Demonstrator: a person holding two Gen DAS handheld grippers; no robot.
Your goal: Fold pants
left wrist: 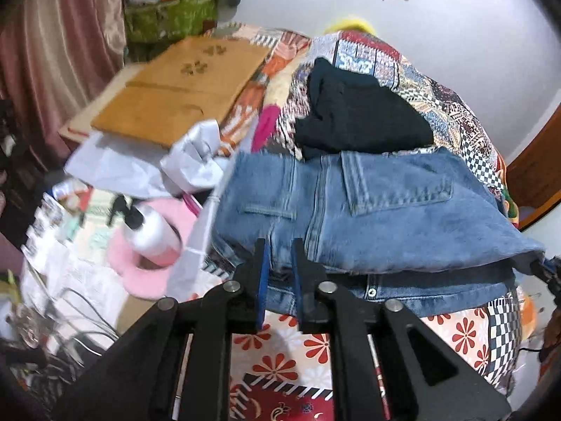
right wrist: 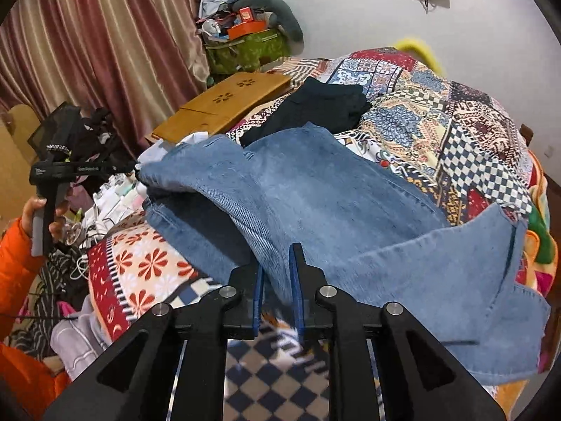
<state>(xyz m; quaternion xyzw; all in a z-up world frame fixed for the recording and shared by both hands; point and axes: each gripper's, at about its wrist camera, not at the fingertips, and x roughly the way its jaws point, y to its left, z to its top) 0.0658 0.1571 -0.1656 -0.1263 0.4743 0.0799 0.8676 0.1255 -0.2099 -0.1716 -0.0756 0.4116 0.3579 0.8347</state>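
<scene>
Blue jeans (left wrist: 368, 210) lie on the patterned bedspread (left wrist: 315, 347), folded lengthwise with the back pockets up. My left gripper (left wrist: 279, 256) is closed on the waistband end, denim between its blue pads. In the right wrist view the jeans (right wrist: 333, 203) stretch across the bed with the leg ends at the right. My right gripper (right wrist: 277, 263) is closed on a fold of the leg fabric. The left gripper (right wrist: 136, 172) shows at the far left, held by a hand in an orange sleeve, at the jeans' waist end.
A black garment (left wrist: 361, 115) lies on the bed behind the jeans. A wooden lap desk (left wrist: 182, 87) sits at the back left. A white bottle (left wrist: 150, 235) on a pink cushion, papers and cables clutter the left side. Curtains hang at the left.
</scene>
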